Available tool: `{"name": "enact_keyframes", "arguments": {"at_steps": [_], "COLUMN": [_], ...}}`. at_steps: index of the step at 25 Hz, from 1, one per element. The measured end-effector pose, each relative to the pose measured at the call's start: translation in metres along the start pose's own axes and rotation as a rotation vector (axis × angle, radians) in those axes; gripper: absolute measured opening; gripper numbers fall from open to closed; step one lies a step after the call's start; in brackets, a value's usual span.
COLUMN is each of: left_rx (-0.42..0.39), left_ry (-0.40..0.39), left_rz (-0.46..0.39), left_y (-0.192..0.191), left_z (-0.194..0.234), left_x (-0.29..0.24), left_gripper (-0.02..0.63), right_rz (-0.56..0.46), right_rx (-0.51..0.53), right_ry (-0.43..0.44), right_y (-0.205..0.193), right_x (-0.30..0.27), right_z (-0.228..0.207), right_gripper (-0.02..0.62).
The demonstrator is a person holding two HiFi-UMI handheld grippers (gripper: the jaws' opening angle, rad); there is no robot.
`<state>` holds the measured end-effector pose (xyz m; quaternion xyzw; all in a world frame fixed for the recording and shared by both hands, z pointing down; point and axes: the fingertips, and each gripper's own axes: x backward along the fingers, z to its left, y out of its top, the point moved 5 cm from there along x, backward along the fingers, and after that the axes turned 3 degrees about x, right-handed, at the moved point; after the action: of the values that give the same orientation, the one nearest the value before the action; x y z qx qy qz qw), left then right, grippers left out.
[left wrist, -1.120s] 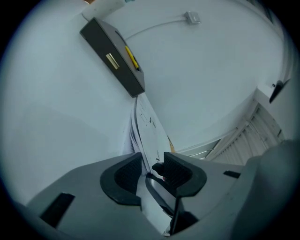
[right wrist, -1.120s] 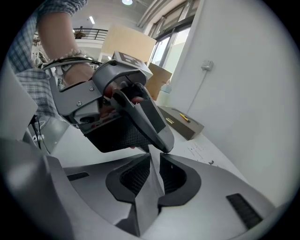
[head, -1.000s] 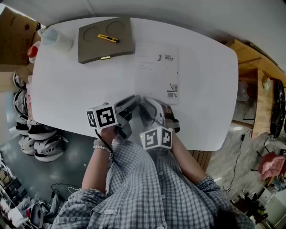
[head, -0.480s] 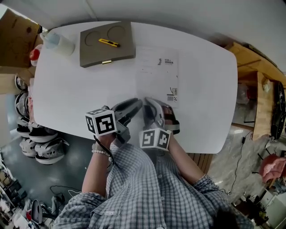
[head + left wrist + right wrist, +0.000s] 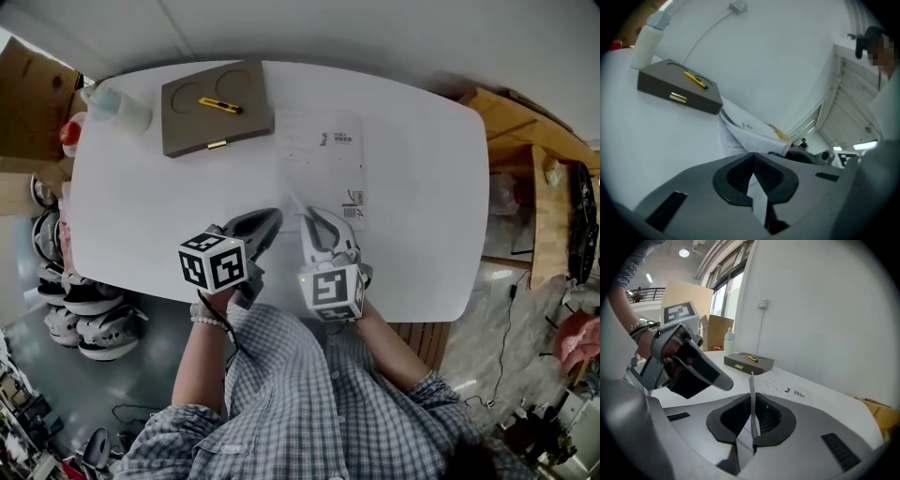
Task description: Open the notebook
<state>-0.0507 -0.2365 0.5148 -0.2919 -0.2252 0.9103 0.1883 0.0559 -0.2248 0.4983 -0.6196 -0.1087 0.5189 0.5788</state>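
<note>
The white notebook (image 5: 323, 155) lies closed-looking in the middle of the white table (image 5: 159, 206), its near corner lifted. My left gripper (image 5: 274, 217) is at that near left corner, shut, with a thin white sheet (image 5: 759, 201) pinched between its jaws. Beside it, my right gripper (image 5: 312, 217) has just been closing its jaws on another sheet (image 5: 753, 399), which stands on edge between the pads. From the left gripper view the notebook (image 5: 750, 133) fans up just beyond the jaws. The right gripper view shows the left gripper (image 5: 689, 366) close on its left.
A flat grey box (image 5: 216, 106) with a yellow utility knife (image 5: 223, 105) on it sits at the table's far left, next to a pale bottle (image 5: 117, 94). Cardboard boxes (image 5: 28, 103) and shoes (image 5: 84, 319) are left of the table, wooden furniture (image 5: 525, 141) right.
Both grippers have rolled upright at the notebook's near edge and their jaws have gone from open to closed on its sheets. The right one has risen slightly.
</note>
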Motion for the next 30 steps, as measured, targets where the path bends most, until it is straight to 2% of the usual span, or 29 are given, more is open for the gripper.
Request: {"name": "enact_keyframes", "arguments": {"at_steps": [4,7,11,15,21,25,30], "left_rx": [-0.117,-0.205,-0.292,-0.347,-0.359,-0.349,-0.322], "left_ry": [0.100,0.173,0.191,0.215,0.273,0.271,0.259], "left_rz": [0.181,0.279,0.323,0.347,0.400,0.420,0.422], "left_y": [-0.019,-0.030,-0.032,-0.033,-0.033,-0.031,-0.031], "left_z": [0.008,0.014,0.016,0.014,0.010,0.010,0.012], "left_x": [-0.028,-0.039,-0.045,-0.047,-0.051,-0.051,-0.053], "left_gripper": [0.008,0.008,0.008,0.008,0.007,0.008,0.006], "right_rz": [-0.012,-0.025,-0.051,-0.090,-0.111,-0.118,-0.104], "right_rx": [-0.063,-0.120,-0.215,-0.328,-0.498,-0.602,-0.654], "right_ry": [-0.026,-0.043,-0.077,-0.153,-0.237,-0.301,-0.395], "right_y": [0.003,0.004,0.006,0.004,-0.005,-0.012,-0.028], "right_x": [0.005,0.010,0.018,0.031,0.055,0.070,0.090], "right_z": [-0.007,-0.012,-0.024,-0.041,-0.071,-0.093,-0.117], "right_gripper": [0.040,0.040,0.040,0.040,0.040,0.040,0.040]}}
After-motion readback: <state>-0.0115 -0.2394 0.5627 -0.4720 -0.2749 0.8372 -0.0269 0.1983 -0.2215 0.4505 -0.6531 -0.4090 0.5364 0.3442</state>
